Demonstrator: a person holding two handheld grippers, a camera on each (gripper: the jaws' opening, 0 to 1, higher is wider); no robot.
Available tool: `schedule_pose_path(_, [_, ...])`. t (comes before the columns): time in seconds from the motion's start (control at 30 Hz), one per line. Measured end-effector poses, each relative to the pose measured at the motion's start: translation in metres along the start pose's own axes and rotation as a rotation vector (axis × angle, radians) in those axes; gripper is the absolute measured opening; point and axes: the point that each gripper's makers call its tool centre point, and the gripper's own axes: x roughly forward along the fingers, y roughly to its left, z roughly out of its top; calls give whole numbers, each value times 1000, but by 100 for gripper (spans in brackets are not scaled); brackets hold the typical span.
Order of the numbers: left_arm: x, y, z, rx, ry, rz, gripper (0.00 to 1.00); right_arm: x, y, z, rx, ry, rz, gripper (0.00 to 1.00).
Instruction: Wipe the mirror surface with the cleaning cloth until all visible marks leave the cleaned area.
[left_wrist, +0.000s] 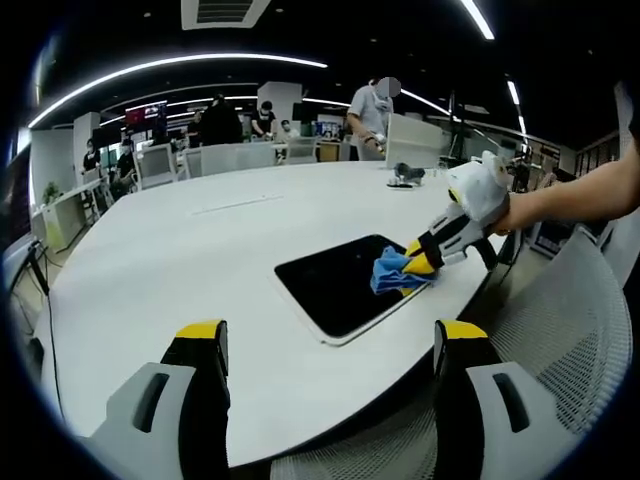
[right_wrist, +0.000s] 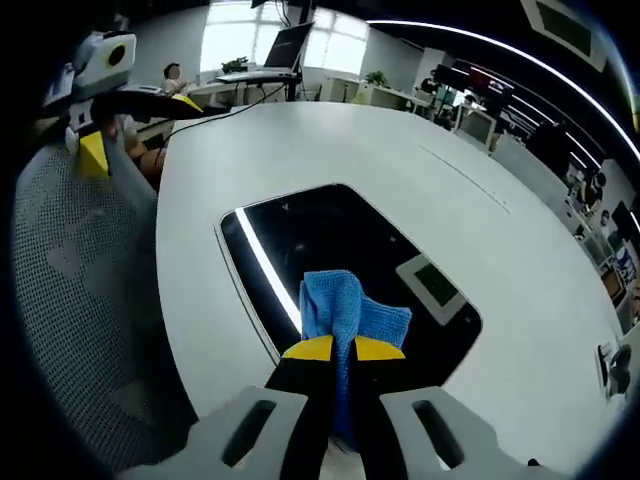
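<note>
A dark rectangular mirror (left_wrist: 335, 290) with a white frame lies flat on the white table (left_wrist: 200, 250), close to its near right edge. My right gripper (left_wrist: 422, 262) comes in from the right, shut on a blue cleaning cloth (left_wrist: 393, 273) that rests on the mirror's right edge. In the right gripper view the cloth (right_wrist: 345, 305) is pinched between the yellow-tipped jaws of my right gripper (right_wrist: 345, 348), lying on the mirror (right_wrist: 330, 240), which reflects a ceiling light strip. My left gripper (left_wrist: 330, 335) is open and holds nothing, hovering short of the table; it also shows as the left gripper (right_wrist: 95, 150) at upper left.
Grey mesh chairs (left_wrist: 560, 330) stand along the table's near side (right_wrist: 70, 260). A small dark object (left_wrist: 405, 175) sits at the far end of the table. Several people, desks and monitors fill the office behind (left_wrist: 220, 120).
</note>
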Motion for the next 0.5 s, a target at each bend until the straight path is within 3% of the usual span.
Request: schedule_pose_path(0.5, [-1,0,0,-1,-1,1,83,-9,15,-5,36,-12,17,0])
